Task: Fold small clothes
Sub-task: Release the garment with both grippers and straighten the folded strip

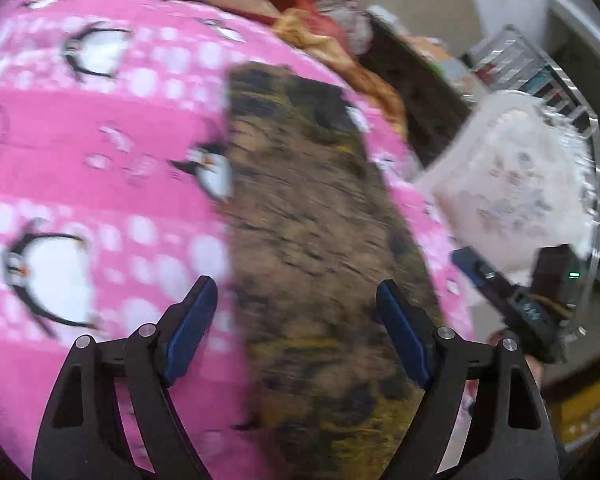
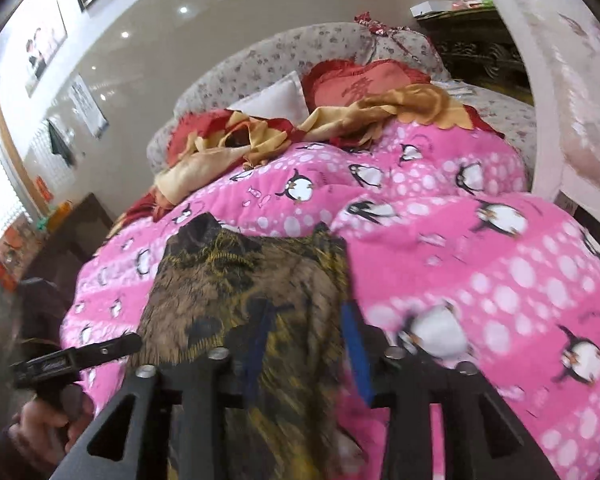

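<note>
The brown garment (image 1: 316, 240), thin mottled cloth with yellow and black print, lies flat on the quilted pink penguin quilt (image 1: 100, 128). Your left gripper (image 1: 296, 332) stands wide open above it, gripping nothing. Your right gripper (image 2: 310, 344) is half open astride its near edge; its blue fingers (image 2: 356, 348) look clear of it. No legible writing.

A pink penguin-print quilt (image 2: 480, 264) covers the bed. At its far edge lies a crumpled red-and-gold blanket (image 2: 340, 120), with a white pillow (image 2: 276, 100) and a red cushion (image 2: 364, 80) just behind it, against a floral headboard (image 2: 260, 52). Left of the quilt stands a dark cabinet (image 2: 76, 232); framed pictures (image 2: 44, 52) hang on the wall above.
</note>
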A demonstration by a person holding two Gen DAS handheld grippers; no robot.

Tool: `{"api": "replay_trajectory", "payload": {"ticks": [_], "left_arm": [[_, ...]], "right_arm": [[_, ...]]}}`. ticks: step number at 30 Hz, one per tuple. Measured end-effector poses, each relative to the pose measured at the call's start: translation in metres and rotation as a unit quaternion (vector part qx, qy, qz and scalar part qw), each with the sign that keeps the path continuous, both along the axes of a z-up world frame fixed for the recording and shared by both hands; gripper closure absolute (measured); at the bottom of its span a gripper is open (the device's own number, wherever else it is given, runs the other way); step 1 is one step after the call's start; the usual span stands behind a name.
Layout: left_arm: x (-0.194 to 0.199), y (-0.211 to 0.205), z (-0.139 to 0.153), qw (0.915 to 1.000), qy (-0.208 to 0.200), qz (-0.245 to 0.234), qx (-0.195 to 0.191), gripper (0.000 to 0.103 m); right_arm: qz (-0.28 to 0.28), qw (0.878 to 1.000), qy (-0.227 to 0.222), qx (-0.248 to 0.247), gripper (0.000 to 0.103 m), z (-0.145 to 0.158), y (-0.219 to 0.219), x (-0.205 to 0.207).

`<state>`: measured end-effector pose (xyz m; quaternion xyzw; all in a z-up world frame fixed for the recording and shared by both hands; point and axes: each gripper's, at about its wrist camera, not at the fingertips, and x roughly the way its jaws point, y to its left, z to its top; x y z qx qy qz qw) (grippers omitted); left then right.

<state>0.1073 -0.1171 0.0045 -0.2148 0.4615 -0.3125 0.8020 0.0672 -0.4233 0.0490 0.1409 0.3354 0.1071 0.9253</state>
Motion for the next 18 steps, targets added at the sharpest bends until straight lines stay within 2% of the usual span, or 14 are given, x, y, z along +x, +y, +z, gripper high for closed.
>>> {"api": "replay_trajectory", "payload": {"ticks": [3, 5, 6, 7, 9, 10, 12, 13, 14, 15, 18], "left_arm": [[0.003, -0.01, -0.005, 0.9979, 0.025, -0.035, -0.049, 0.012], [0.006, -0.008, -0.006, 0.9958, 0.039, -0.037, -0.074, 0.012], [0.009, -0.004, -0.006, 0.9943, 0.047, -0.031, -0.091, 0.012], [0.012, -0.002, -0.006, 0.9927, 0.05, -0.026, -0.106, 0.012], [0.01, -0.001, -0.003, 0.9929, 0.045, -0.02, -0.108, 0.021], [0.008, -0.003, 0.001, 0.9953, 0.035, -0.017, -0.089, 0.026], [0.003, -0.01, 0.007, 0.9991, 0.014, -0.014, -0.038, 0.045], [0.001, -0.013, 0.011, 1.0, -0.002, -0.009, 0.001, 0.052], [-0.002, -0.018, 0.013, 0.9989, -0.016, -0.002, 0.043, 0.063], [-0.003, -0.021, 0.014, 0.9978, -0.024, -0.001, 0.062, 0.064], [-0.003, -0.025, 0.01, 0.9956, -0.037, 0.004, 0.086, 0.064]], "right_arm": [[0.028, 0.999, 0.008, 0.029, 0.056, -0.011, -0.016, -0.01], [0.056, 0.995, 0.023, 0.079, 0.046, -0.022, -0.025, -0.01], [0.064, 0.992, 0.029, 0.101, 0.036, -0.028, -0.028, -0.007], [0.07, 0.99, 0.031, 0.115, 0.033, -0.032, -0.03, -0.006], [0.09, 0.983, 0.046, 0.153, 0.033, -0.044, -0.029, 0.003], [0.099, 0.978, 0.055, 0.175, 0.033, -0.051, -0.027, 0.009], [0.111, 0.972, 0.069, 0.195, 0.033, -0.062, -0.022, 0.018], [0.113, 0.971, 0.077, 0.197, 0.033, -0.067, -0.02, 0.022], [0.121, 0.969, 0.082, 0.2, 0.033, -0.072, -0.017, 0.026], [0.139, 0.966, 0.081, 0.203, 0.033, -0.075, -0.013, 0.028], [0.17, 0.962, 0.07, 0.199, 0.033, -0.077, -0.004, 0.034]]}}
